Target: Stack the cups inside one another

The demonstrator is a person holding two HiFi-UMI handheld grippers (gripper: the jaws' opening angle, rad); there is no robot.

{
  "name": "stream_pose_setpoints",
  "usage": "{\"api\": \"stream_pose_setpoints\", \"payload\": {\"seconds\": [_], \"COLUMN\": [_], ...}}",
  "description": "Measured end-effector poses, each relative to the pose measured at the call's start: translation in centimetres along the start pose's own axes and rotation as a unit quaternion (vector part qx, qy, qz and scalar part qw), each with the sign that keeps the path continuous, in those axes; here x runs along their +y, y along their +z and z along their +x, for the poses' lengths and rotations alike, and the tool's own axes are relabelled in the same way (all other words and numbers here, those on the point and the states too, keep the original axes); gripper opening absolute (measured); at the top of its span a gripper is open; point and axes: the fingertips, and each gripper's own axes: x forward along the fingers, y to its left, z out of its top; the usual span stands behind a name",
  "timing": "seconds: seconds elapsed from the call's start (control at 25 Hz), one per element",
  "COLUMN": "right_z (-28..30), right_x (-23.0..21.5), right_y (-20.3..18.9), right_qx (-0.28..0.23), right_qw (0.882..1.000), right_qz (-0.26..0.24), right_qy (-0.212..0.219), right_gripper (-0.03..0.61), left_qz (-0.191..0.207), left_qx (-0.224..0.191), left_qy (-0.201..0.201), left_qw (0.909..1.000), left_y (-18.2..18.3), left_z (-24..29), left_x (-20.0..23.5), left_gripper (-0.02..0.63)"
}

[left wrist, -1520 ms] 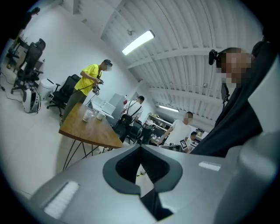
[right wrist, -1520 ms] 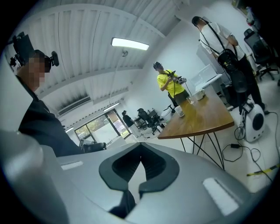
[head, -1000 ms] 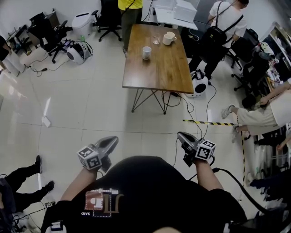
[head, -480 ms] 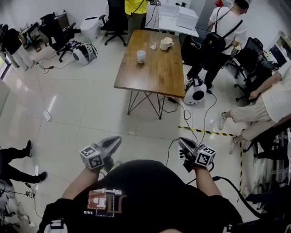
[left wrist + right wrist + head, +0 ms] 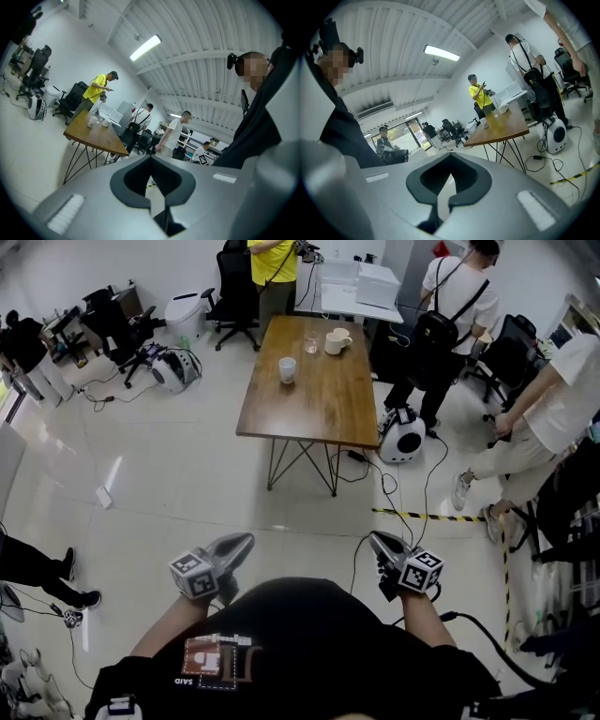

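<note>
Both jaws closed, empty: left gripper point(image 5: 246, 541), right gripper point(image 5: 375, 539) | white cups point(image 5: 287, 369) upright, unstacked on wooden table point(image 5: 319, 404)

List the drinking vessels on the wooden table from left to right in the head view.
white cup → clear glass → white mug

Both arms were tucked in close: left hand-held gripper point(image 5: 228, 553) shut and empty, right hand-held gripper point(image 5: 385, 547) likewise closed.
</note>
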Motion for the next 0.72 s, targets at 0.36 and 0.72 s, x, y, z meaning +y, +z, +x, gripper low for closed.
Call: {"api": "stream_pose_setpoints", "payload": {"seconds": [0.36, 0.72], "right_z": [3.1, 3.7], "right_x": [2.6, 2.6], "right_y": [1.0, 0.8], "right_qx": [0.01, 0.021], "right_qw": [0.999, 0.999], "right_qz": [-0.031, -0.038], "right_qy": [-0.015, -0.011], "right_gripper": [0.012, 0.012], "left_qz": [0.001, -0.003], "left_qx": [-0.02, -0.031], "left_qy": [0.001, 0.01], "left_qw": [0.9998, 0.9995], "left_y": [3.0, 3.1], "left_z": [-2.7, -3.5], "left_x": [3.4, 3.7], "left_gripper": [0.002, 0.002]}}
